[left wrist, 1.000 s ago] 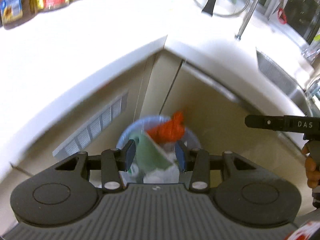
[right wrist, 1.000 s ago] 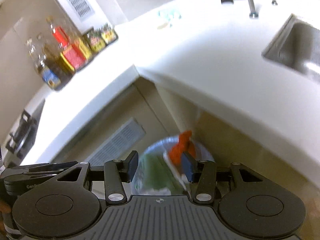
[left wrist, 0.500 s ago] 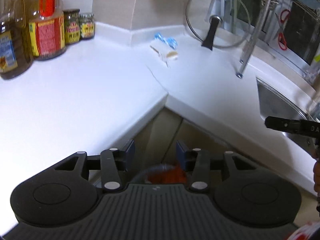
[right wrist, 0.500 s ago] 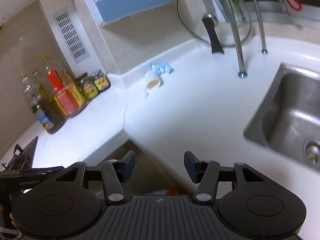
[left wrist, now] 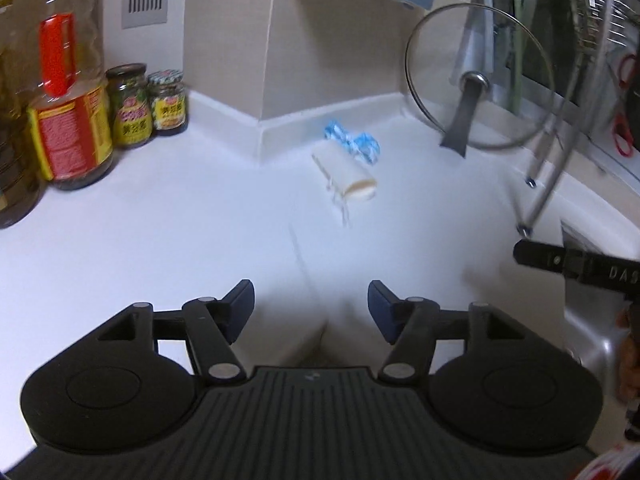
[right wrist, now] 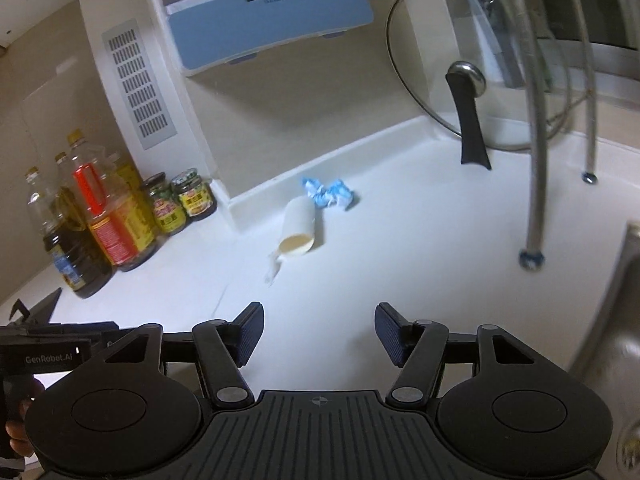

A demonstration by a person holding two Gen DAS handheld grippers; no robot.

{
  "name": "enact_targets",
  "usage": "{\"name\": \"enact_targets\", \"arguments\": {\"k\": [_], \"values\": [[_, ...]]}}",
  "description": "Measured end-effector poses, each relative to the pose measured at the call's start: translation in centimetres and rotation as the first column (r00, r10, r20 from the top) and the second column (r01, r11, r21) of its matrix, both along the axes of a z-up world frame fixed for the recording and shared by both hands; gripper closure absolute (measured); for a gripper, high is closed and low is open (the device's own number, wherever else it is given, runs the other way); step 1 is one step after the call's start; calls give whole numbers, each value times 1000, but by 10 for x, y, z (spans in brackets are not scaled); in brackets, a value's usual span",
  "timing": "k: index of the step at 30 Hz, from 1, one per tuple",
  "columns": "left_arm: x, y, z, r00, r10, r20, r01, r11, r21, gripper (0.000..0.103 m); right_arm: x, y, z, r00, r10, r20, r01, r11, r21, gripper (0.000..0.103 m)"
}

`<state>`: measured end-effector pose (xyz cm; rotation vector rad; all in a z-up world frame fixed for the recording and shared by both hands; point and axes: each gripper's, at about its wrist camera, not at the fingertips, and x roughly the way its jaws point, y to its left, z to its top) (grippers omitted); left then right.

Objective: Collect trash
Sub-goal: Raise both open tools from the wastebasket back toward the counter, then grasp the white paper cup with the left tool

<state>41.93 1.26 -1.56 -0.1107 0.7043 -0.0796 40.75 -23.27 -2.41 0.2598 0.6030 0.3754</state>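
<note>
A white paper cup [left wrist: 346,172] lies on its side on the white counter [left wrist: 160,240], with a crumpled blue-and-white wrapper [left wrist: 354,142] just behind it near the wall corner. Both also show in the right wrist view: the cup [right wrist: 299,226] and the wrapper [right wrist: 328,194]. A small white scrap [right wrist: 272,266] lies in front of the cup. My left gripper [left wrist: 311,306] is open and empty above the counter's inner corner. My right gripper [right wrist: 319,334] is open and empty, short of the cup.
Oil bottles [left wrist: 68,112] and two jars [left wrist: 148,104] stand at the left wall. A glass pot lid [right wrist: 468,92] leans at the back right beside metal rack legs [right wrist: 536,184]. A steel sink [right wrist: 616,320] lies at the right.
Both grippers have lifted from over the blue trash bin below the counter and now face the countertop. The bin and the trash in it have dropped out of view. Both jaws have opened wider.
</note>
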Motion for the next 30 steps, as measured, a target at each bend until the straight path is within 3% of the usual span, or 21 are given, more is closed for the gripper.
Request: {"name": "enact_targets", "arguments": {"k": [6, 14, 30], "values": [[62, -29, -5, 999, 34, 6, -34, 999, 8, 37, 63, -15, -10, 1000, 28, 4, -28, 1000, -9, 41], [123, -47, -17, 997, 73, -14, -73, 997, 12, 35, 121, -23, -20, 999, 42, 12, -42, 999, -5, 41], [200, -69, -42, 995, 96, -33, -95, 995, 41, 31, 176, -20, -28, 999, 26, 40, -26, 1000, -17, 41]]}}
